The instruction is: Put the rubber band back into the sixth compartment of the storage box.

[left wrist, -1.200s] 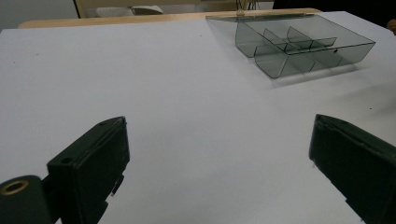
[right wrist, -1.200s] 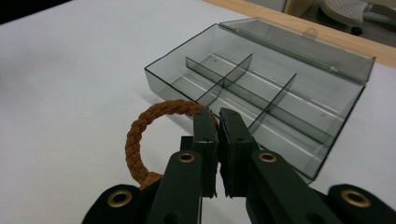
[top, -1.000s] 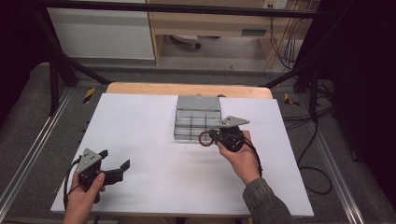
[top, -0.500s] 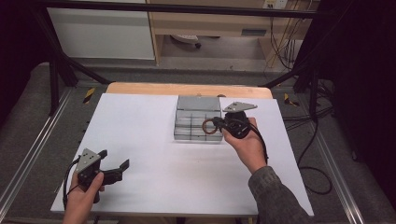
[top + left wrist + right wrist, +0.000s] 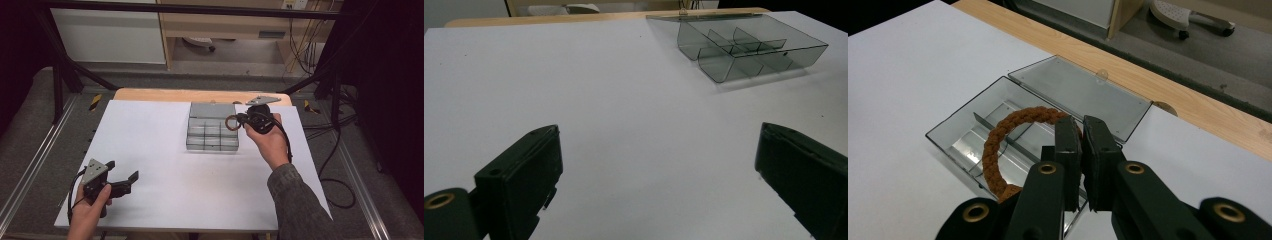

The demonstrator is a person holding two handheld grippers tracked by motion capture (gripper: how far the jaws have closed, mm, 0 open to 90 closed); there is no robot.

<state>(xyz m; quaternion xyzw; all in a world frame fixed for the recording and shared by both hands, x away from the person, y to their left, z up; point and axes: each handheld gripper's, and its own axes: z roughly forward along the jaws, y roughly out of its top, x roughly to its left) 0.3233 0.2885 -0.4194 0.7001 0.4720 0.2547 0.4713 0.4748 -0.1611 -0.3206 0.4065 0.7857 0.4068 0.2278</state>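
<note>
A brown braided ring (image 5: 994,137) hangs from my right gripper (image 5: 1082,125), whose jaws are shut on its edge. In the high view the right gripper (image 5: 241,120) holds the ring (image 5: 231,123) just above the right side of a clear grey compartment box (image 5: 212,148). The box (image 5: 955,127) lies open, its lid (image 5: 1083,92) flat behind it. My left gripper (image 5: 126,182) rests near the table's front left corner. Its jaws stand wide open over bare white table (image 5: 659,175), with the box (image 5: 724,70) far ahead to the right.
The white table top (image 5: 150,140) ends in a wooden strip (image 5: 150,95) at the far edge. Black frame posts (image 5: 60,75) and cables (image 5: 330,150) flank the table. A chair base (image 5: 1193,20) stands on the floor beyond.
My right gripper has carried the ring up and away from the person, from the box's front right corner to beside its far right part. The left gripper has stayed put.
</note>
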